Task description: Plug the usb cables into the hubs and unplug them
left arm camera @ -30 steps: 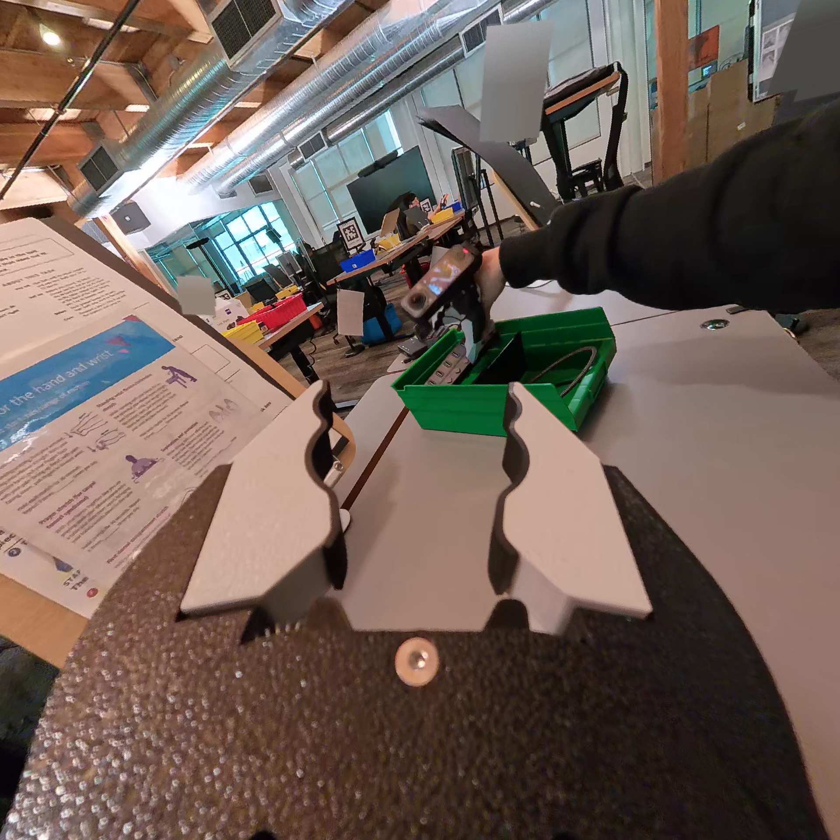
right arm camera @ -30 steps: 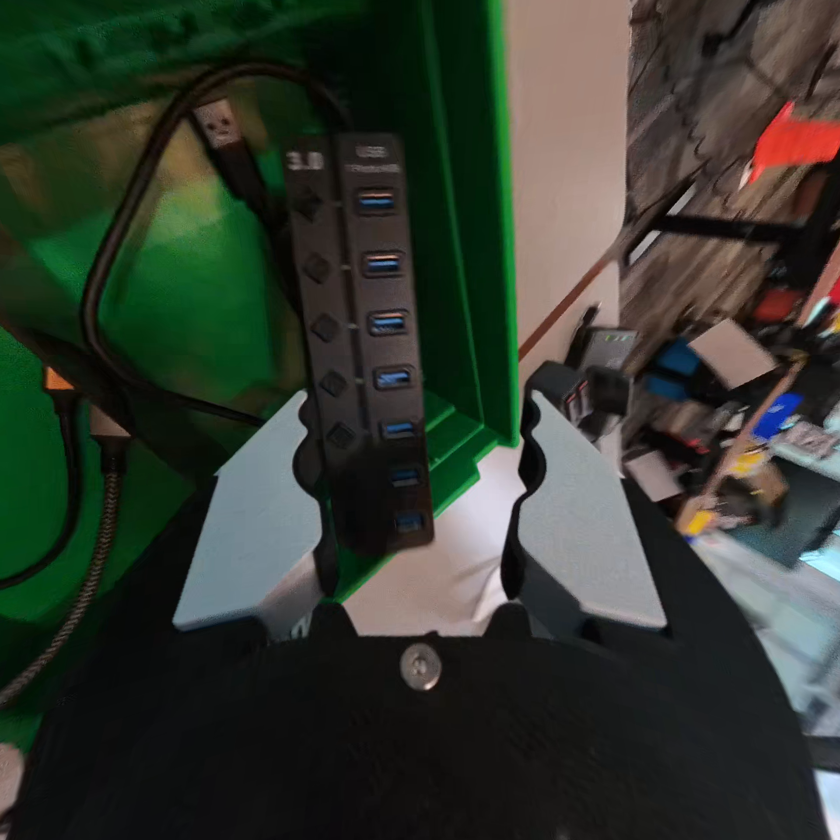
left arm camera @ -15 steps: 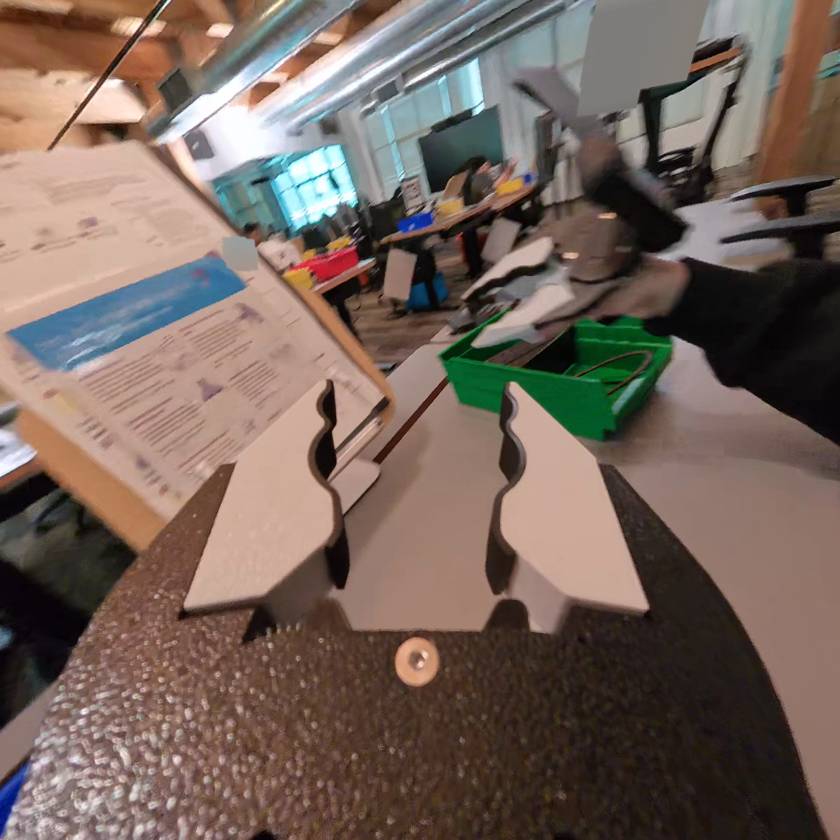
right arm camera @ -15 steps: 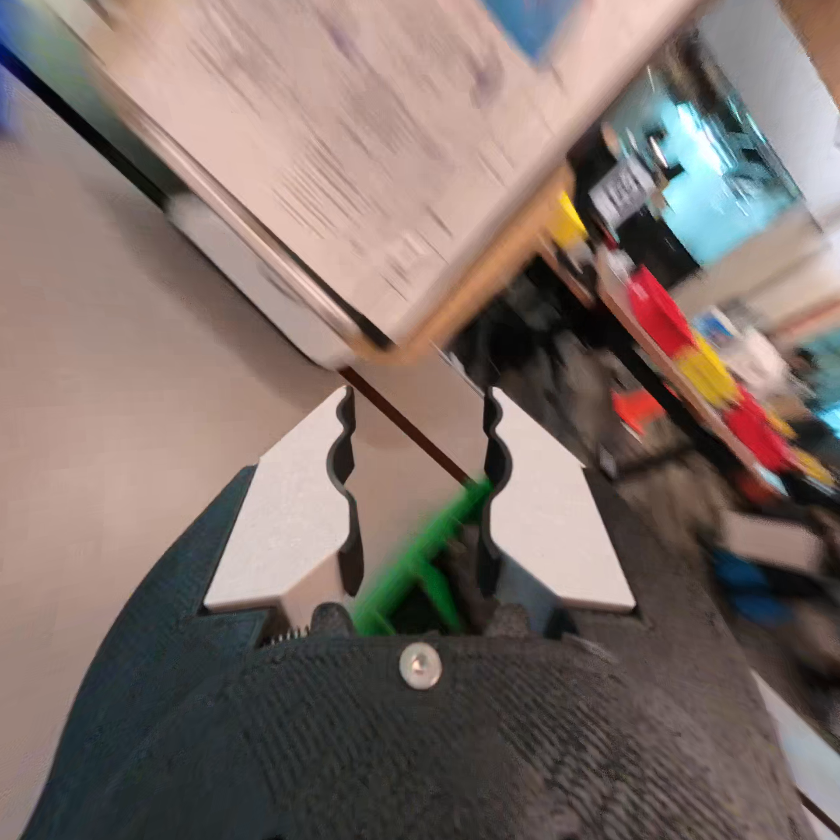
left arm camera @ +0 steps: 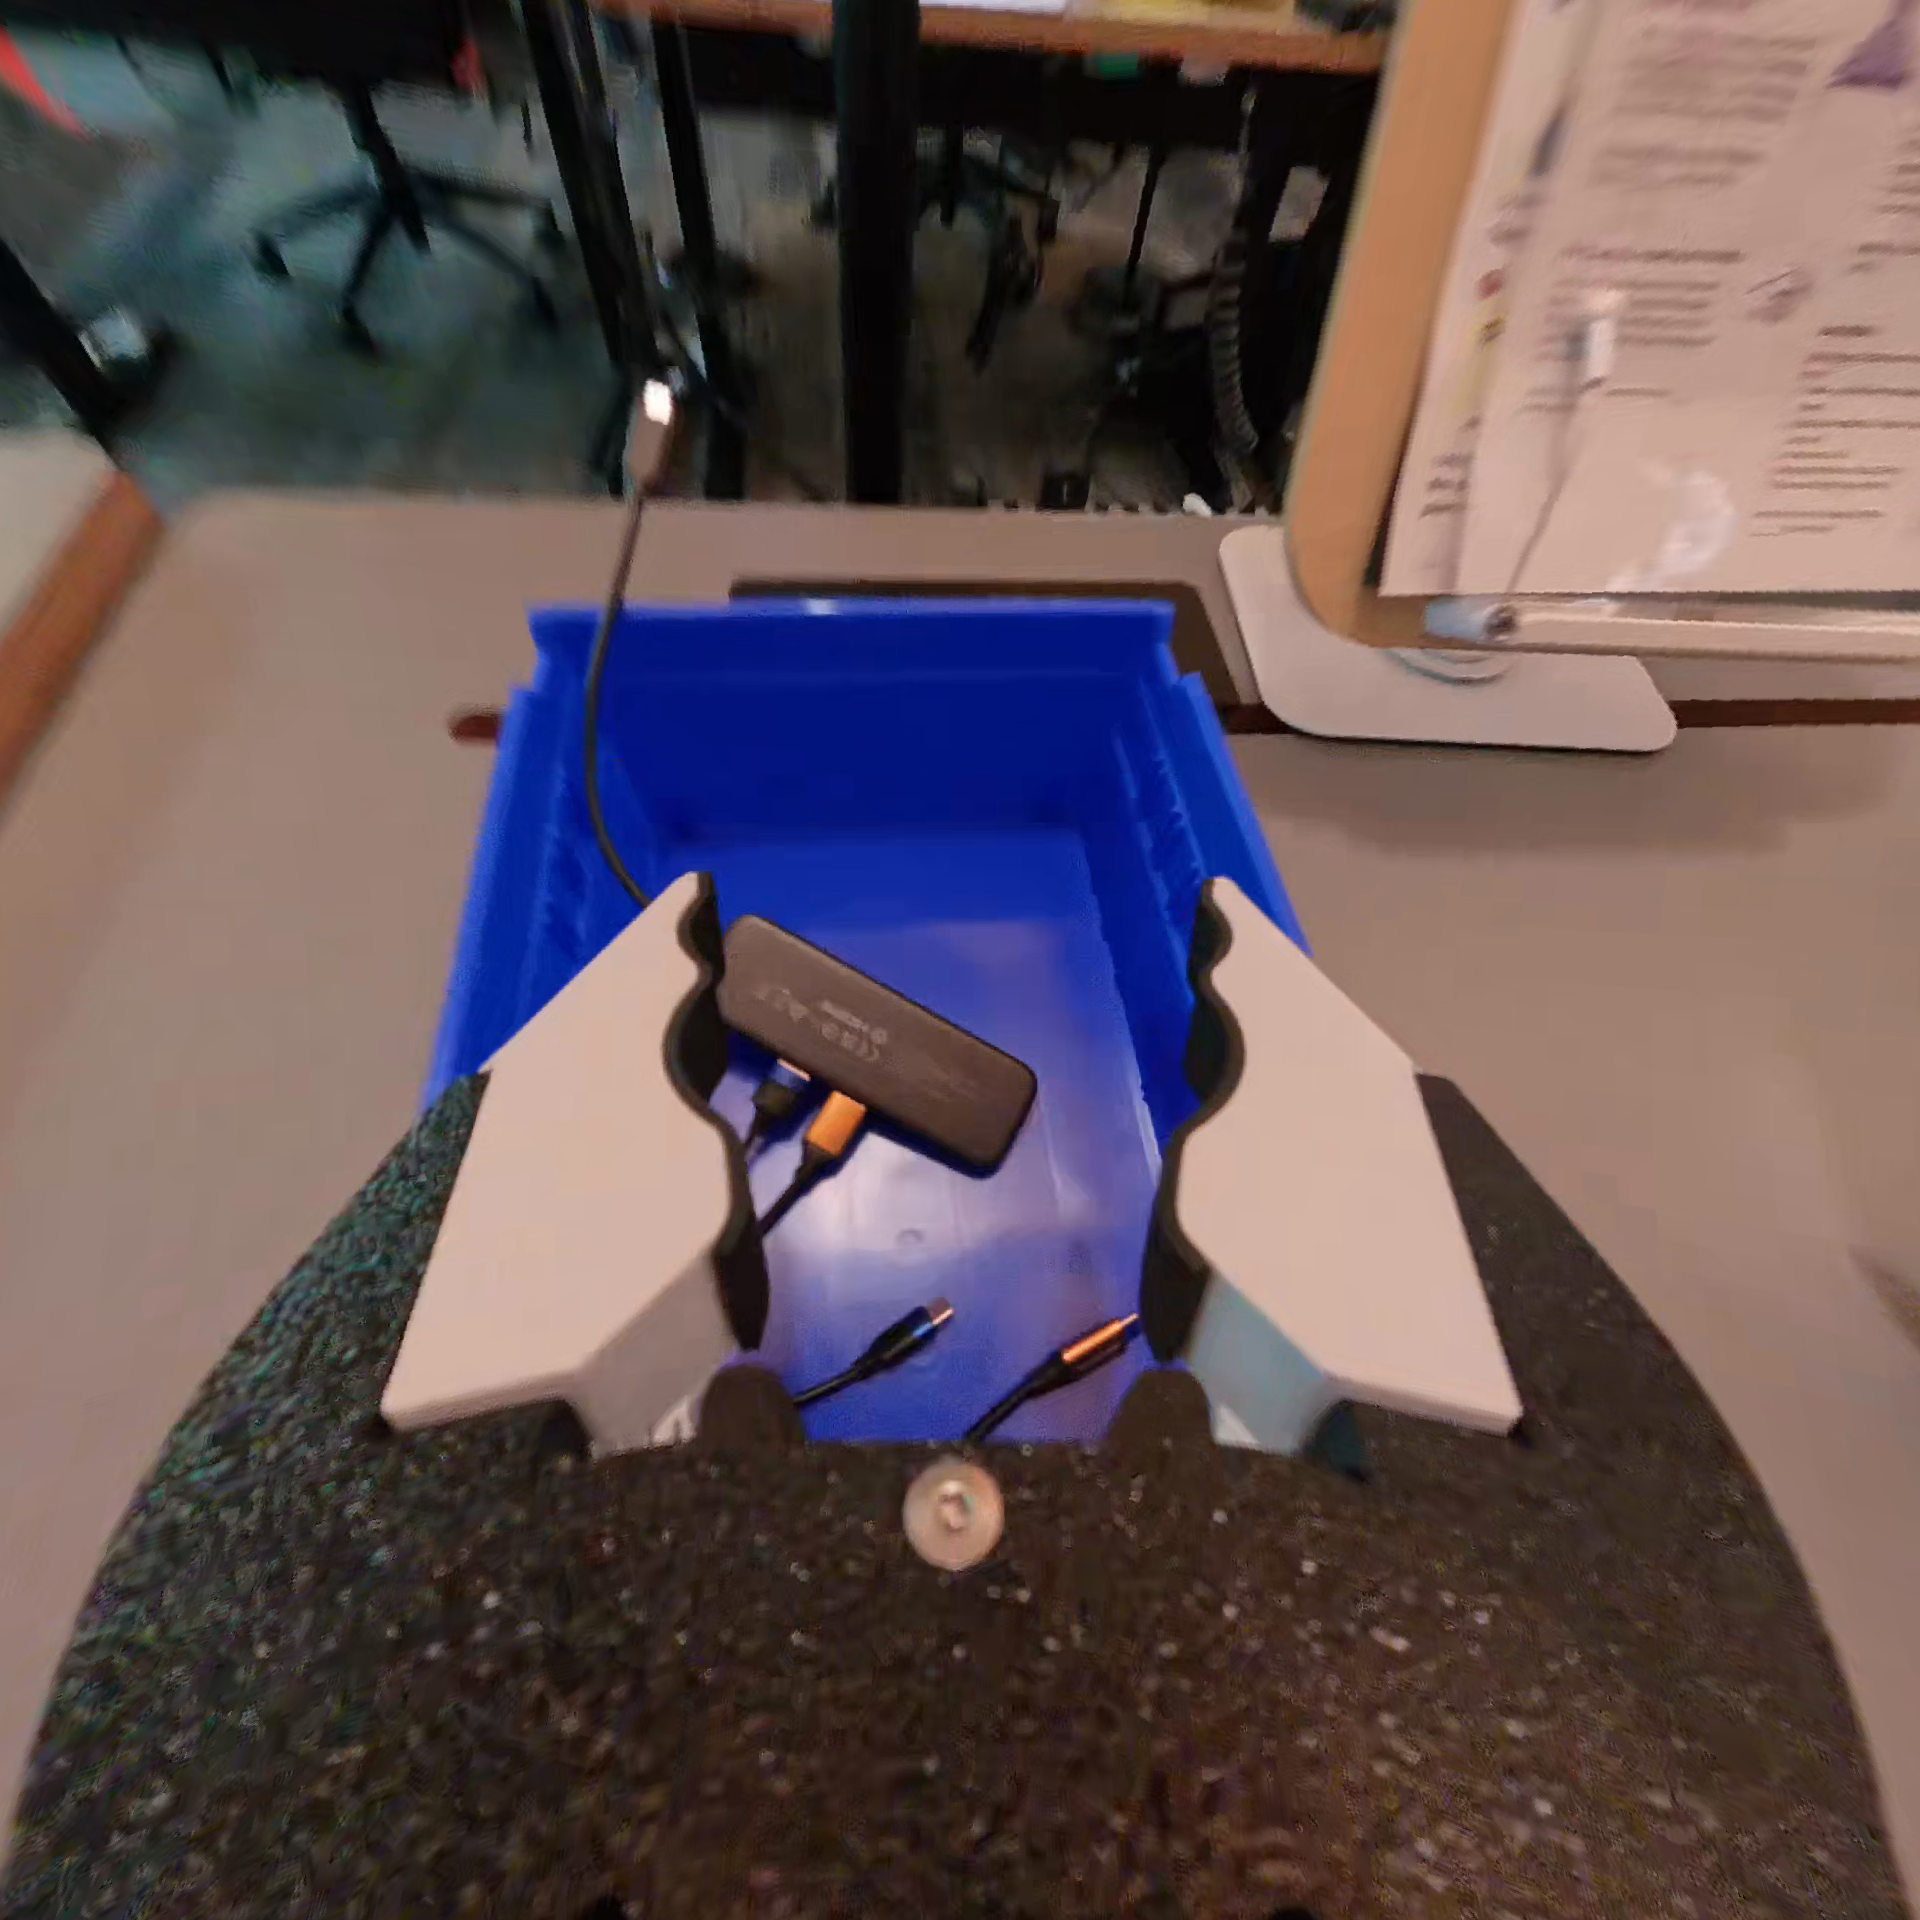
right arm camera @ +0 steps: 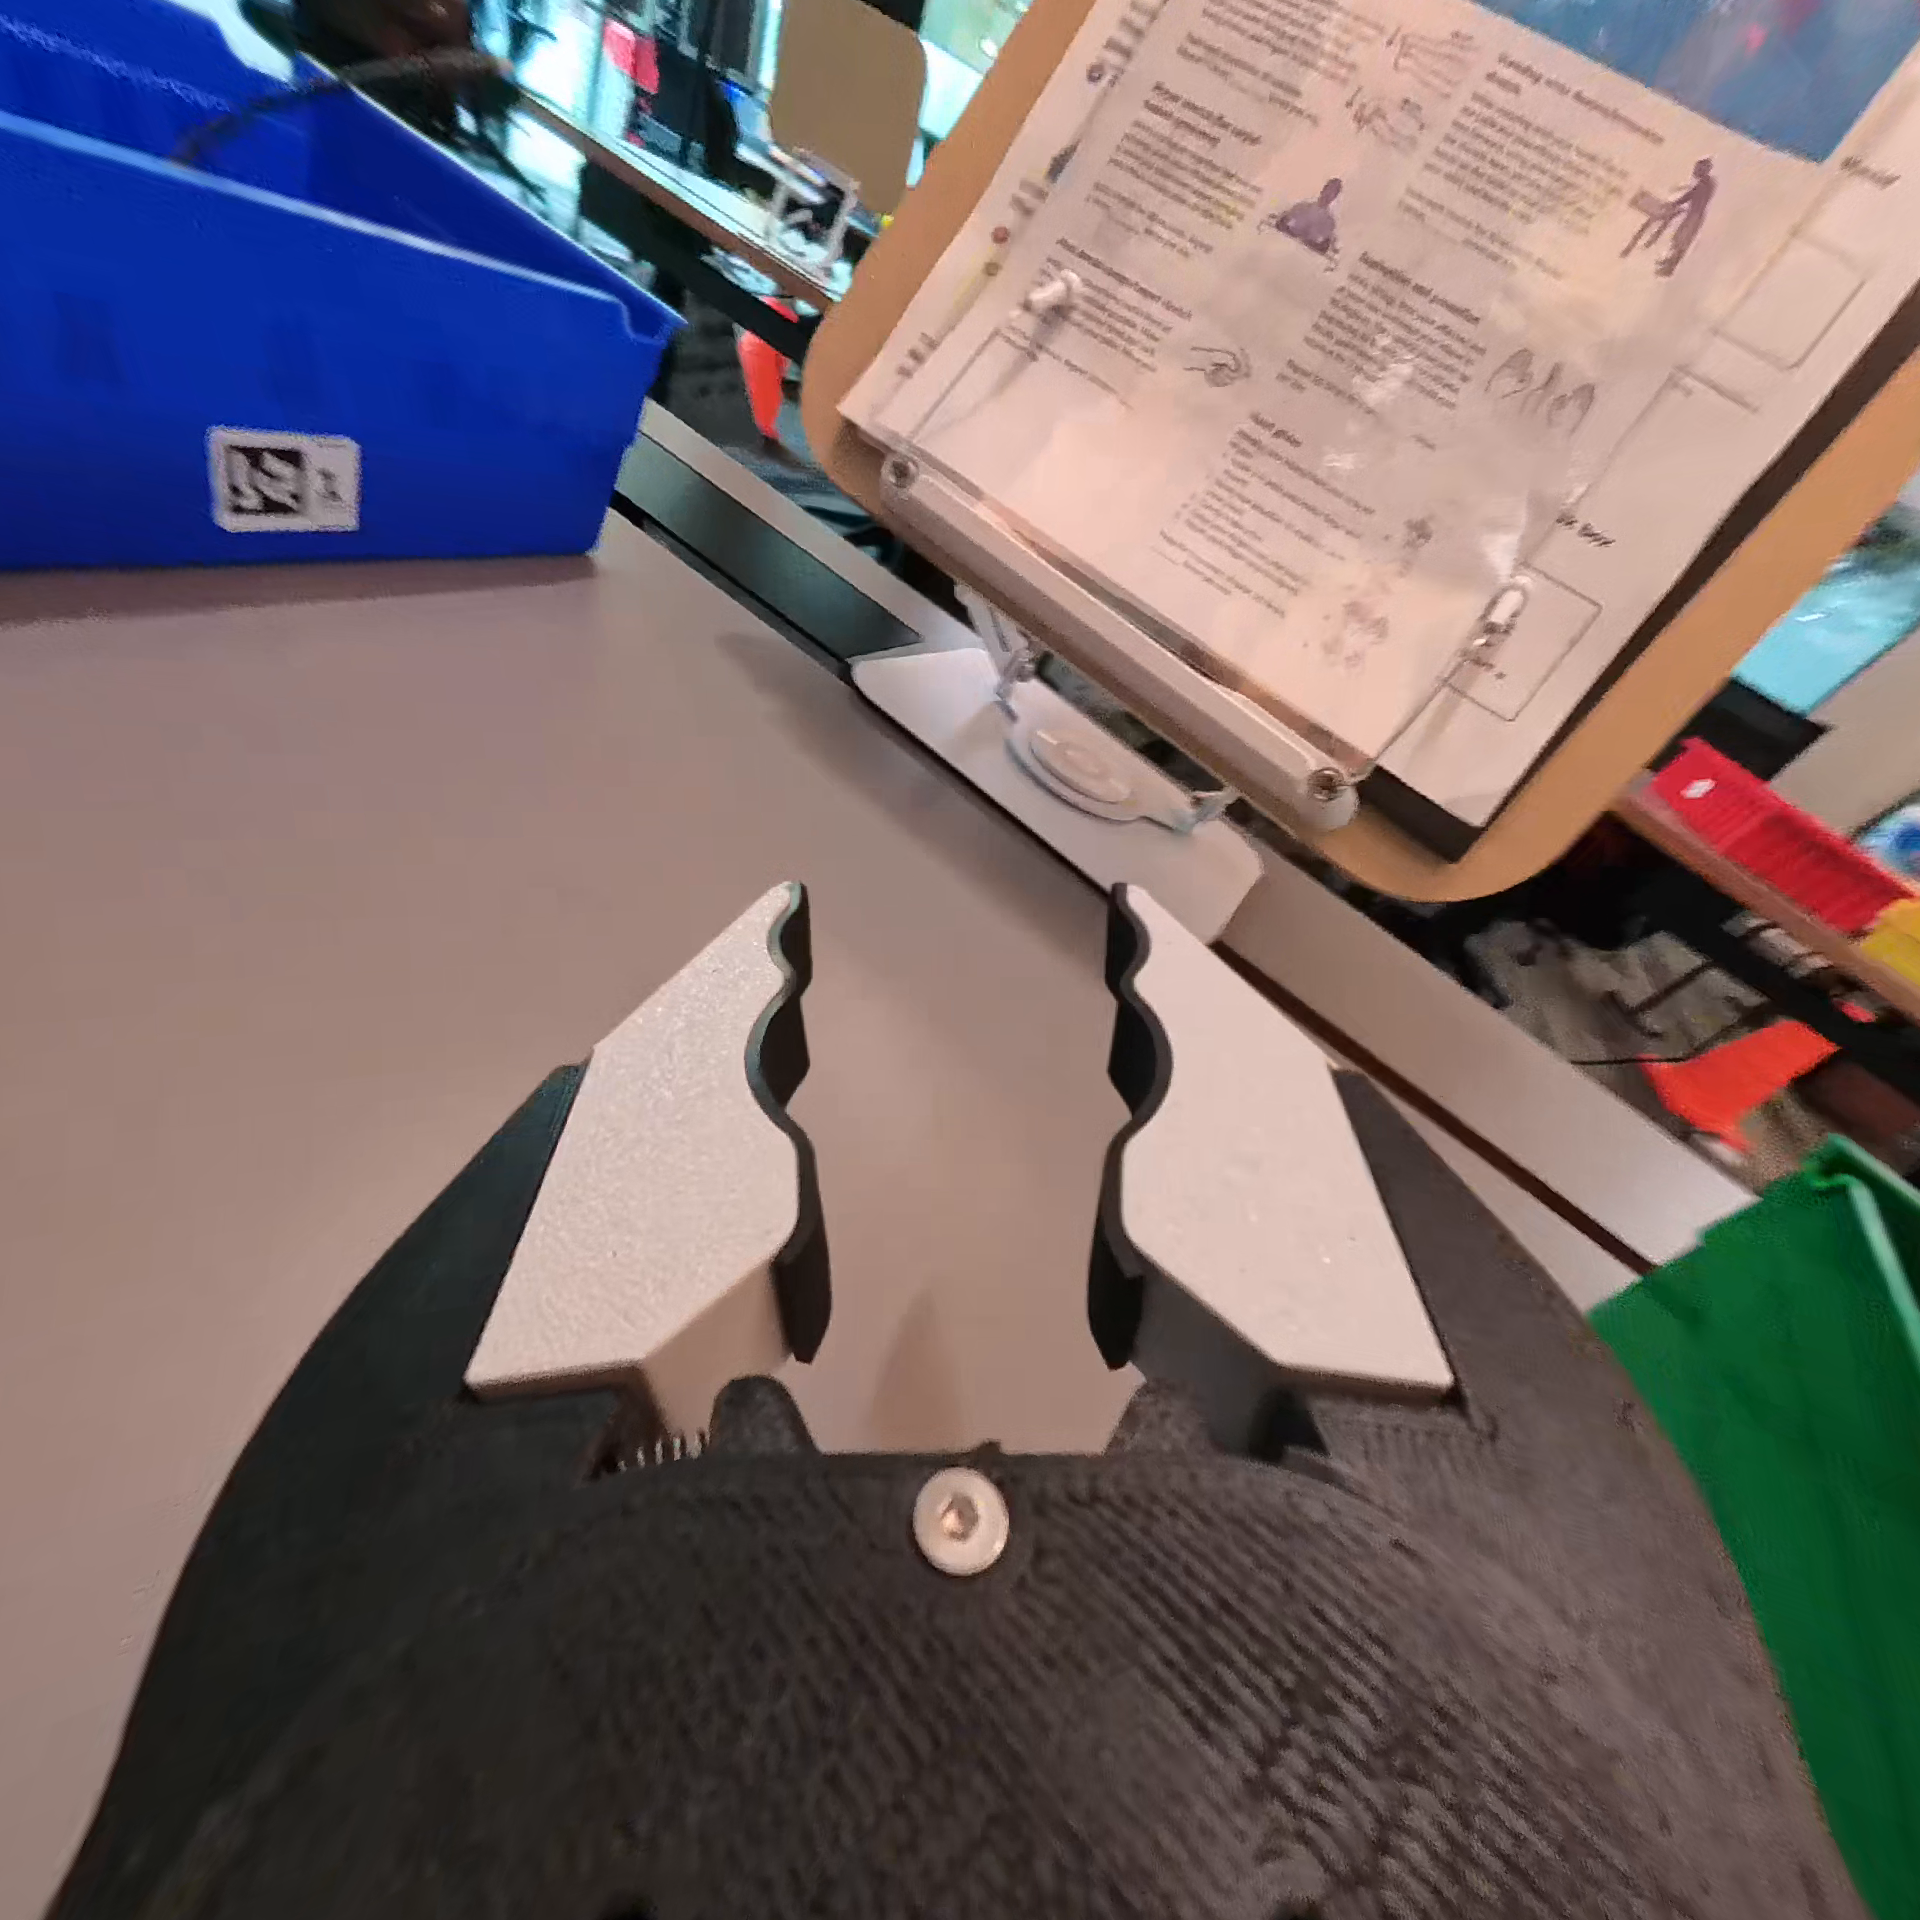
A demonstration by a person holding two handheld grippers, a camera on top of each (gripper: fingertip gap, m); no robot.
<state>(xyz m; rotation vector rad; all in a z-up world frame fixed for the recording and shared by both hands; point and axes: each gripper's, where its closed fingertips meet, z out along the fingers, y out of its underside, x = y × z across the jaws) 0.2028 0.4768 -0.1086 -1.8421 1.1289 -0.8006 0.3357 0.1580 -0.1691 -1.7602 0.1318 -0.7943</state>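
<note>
The left tongs hang spread wide and empty over the blue bin, which is the landmark here. Inside it, toward its left wall, a dark hub lies flat and slanted, with two cables already seated in its near long edge: a black plug and an orange plug side by side. Two loose cable ends lie on the bin floor nearer the camera, one dark-tipped and one orange-tipped. The hub's own lead rises over the bin's far left rim. The right tongs are also parted and hold nothing, low over the bare worktop to the right of the bin, with the green bin at their right. The next step is probably to pull a seated plug: one pair of tongs should pin the hub against the bin floor while the other grips a plug by its shell, not the cord, and draws straight out along the port.
</note>
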